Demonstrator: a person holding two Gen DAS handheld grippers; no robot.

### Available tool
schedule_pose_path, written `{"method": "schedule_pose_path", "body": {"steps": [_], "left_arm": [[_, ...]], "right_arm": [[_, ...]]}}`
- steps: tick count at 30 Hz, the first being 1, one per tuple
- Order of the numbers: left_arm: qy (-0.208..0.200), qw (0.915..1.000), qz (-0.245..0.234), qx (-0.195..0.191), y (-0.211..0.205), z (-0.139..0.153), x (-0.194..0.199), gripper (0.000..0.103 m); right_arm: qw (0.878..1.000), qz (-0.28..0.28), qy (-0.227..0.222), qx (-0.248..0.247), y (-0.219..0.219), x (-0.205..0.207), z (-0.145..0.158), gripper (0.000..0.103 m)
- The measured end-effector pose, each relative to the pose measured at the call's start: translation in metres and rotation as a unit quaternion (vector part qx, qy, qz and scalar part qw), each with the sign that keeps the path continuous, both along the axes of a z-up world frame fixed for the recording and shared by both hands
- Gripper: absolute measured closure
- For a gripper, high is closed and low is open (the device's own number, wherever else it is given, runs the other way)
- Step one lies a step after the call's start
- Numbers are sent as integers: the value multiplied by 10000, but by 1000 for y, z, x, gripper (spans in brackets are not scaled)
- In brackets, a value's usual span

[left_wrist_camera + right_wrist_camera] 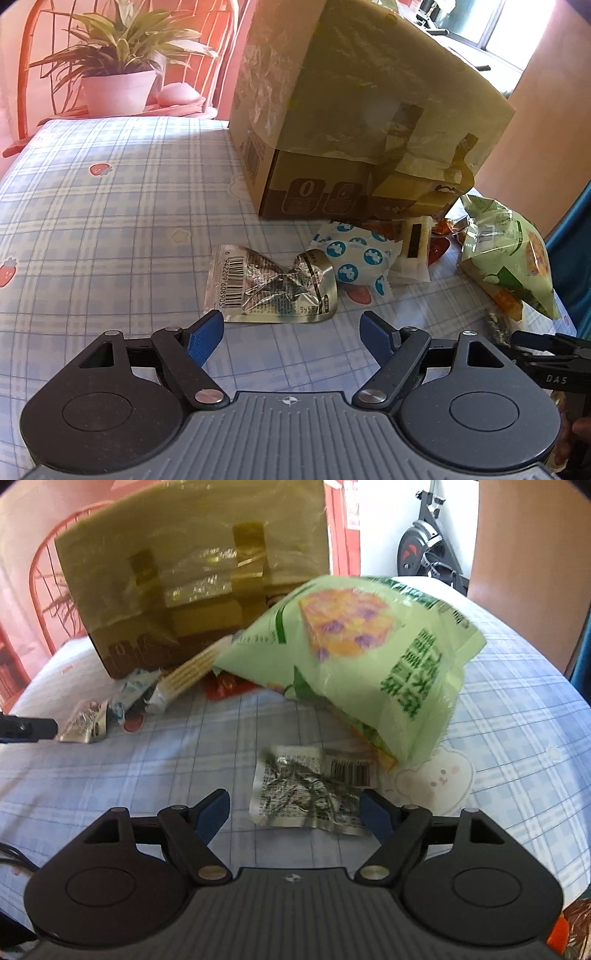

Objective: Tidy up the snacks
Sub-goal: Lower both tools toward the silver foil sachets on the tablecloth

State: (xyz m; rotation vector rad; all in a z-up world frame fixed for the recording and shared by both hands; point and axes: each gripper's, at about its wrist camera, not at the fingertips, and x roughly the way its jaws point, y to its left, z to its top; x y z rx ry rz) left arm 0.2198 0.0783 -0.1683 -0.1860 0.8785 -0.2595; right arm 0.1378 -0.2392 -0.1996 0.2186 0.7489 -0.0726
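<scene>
A crumpled silver foil snack packet (273, 286) lies flat just beyond my left gripper (291, 325), which is open with nothing between its blue pads. Behind it lie a white packet with blue rabbit dots (356, 260) and a small white wafer packet (413, 247). A big light-green snack bag (506, 254) sits at the right. In the right wrist view the same green bag (369, 657) rests partly over a second silver foil packet (310, 790). My right gripper (295, 808) is open, the foil packet lying between and just ahead of its pads, untouched.
A taped cardboard box (351, 110) stands at the back of the table, also seen as the box (192, 572) in the right wrist view. A checked blue tablecloth (110, 221) covers the table. A potted plant (118, 74) and an orange chair stand beyond the far left edge.
</scene>
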Motion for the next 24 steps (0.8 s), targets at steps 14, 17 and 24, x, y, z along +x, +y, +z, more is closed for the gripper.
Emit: {"method": "schedule_pose_path", "body": {"steps": [14,17,24], "left_arm": [[3,10000,91,10,5,1,-4,20],[18,9999,135,-8,7,0,-4,20],[26,9999,119,10,3,0,-5,20]], "right_arm": [[9959,886,-167,31,45,24,10,22],[9942,954,-297,-392,47,27,16,22],[9962,708,-51,-497,36,43,5,22]]}}
